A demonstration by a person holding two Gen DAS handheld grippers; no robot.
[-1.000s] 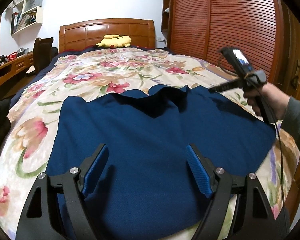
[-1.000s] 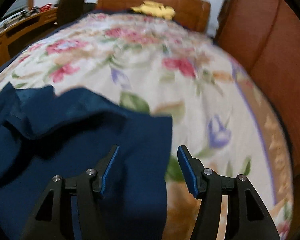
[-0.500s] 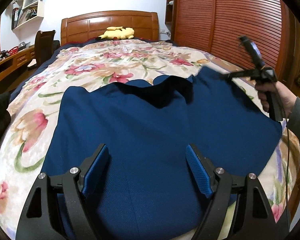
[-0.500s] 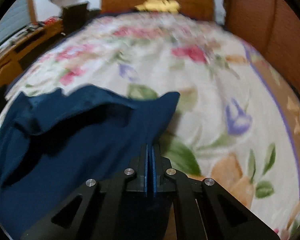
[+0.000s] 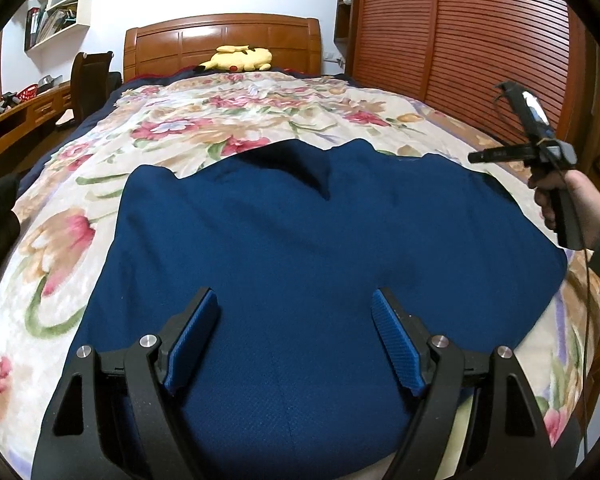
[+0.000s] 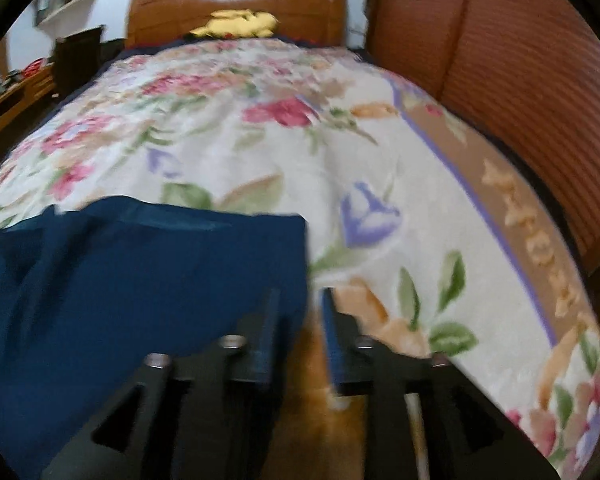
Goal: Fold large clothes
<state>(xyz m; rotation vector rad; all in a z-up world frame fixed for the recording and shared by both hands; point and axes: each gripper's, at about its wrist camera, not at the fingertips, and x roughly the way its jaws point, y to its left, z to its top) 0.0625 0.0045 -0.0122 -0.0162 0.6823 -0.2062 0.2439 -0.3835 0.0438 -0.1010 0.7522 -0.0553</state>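
Cloth of deep blue knit, a large garment (image 5: 300, 240), lies spread flat on the near end of a bed, over a cream floral blanket (image 5: 228, 120). The left gripper (image 5: 294, 340) hangs above the garment's near part, jaws wide apart, nothing between them. The right gripper (image 6: 298, 336) sits at the garment's right edge, its jaws opening over bare blanket, with nothing between them. A yellow plush toy (image 5: 236, 58) rests by the wooden headboard (image 5: 220, 36); a slatted reddish wardrobe (image 5: 460, 40) stands on the right.
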